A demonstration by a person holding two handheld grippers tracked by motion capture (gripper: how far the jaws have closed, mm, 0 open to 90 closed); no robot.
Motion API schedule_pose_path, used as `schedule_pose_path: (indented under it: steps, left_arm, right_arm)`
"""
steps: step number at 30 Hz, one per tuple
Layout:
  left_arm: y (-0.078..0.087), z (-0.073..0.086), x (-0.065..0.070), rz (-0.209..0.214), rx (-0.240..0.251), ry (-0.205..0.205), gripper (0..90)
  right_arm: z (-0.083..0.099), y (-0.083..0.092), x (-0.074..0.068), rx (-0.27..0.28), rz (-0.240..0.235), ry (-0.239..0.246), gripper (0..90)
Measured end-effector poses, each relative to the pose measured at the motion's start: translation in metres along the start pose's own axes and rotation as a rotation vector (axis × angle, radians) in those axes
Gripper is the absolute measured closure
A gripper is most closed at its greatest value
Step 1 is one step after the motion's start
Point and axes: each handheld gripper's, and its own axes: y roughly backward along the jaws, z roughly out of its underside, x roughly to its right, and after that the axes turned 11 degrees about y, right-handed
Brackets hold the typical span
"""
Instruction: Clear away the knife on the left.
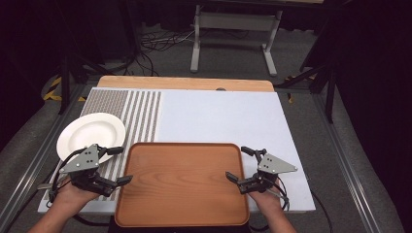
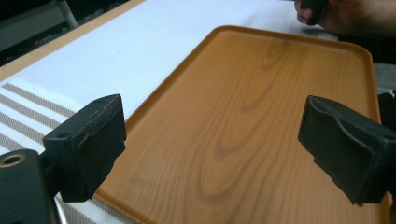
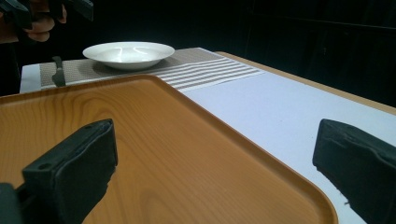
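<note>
Wooden tray (image 1: pixel 182 182) flat on white table mat (image 1: pixel 218 116), at near edge, empty. Left gripper (image 1: pixel 119 165) at tray's left rim, jaws wide apart, holding nothing. Right gripper (image 1: pixel 240 164) at tray's right rim, jaws likewise spread, holding nothing. White plate (image 1: pixel 91 133) on striped section, left of tray, just beyond left gripper.

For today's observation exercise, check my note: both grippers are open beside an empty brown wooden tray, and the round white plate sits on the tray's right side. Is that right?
One detail is wrong. The round white plate sits left of the brown wooden tray, on the striped mat, as the high view shows. The left gripper and right gripper are indeed open, and the tray is empty.
</note>
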Motion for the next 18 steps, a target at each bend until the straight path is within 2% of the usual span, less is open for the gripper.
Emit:
schedule_pose_path:
  steps: [9, 18]
  left_arm:
    - [0.01, -0.004, -0.005, -0.011, -0.101, -0.016, 10.2]
    - [0.02, -0.003, -0.01, -0.027, -0.212, -0.05, 11.9]
  right_arm:
    - [0.0, 0.001, 0.0, -0.002, -0.001, -0.001, 0.5]
    - [0.0, 0.001, 0.001, -0.004, -0.002, 0.002, 0.5]
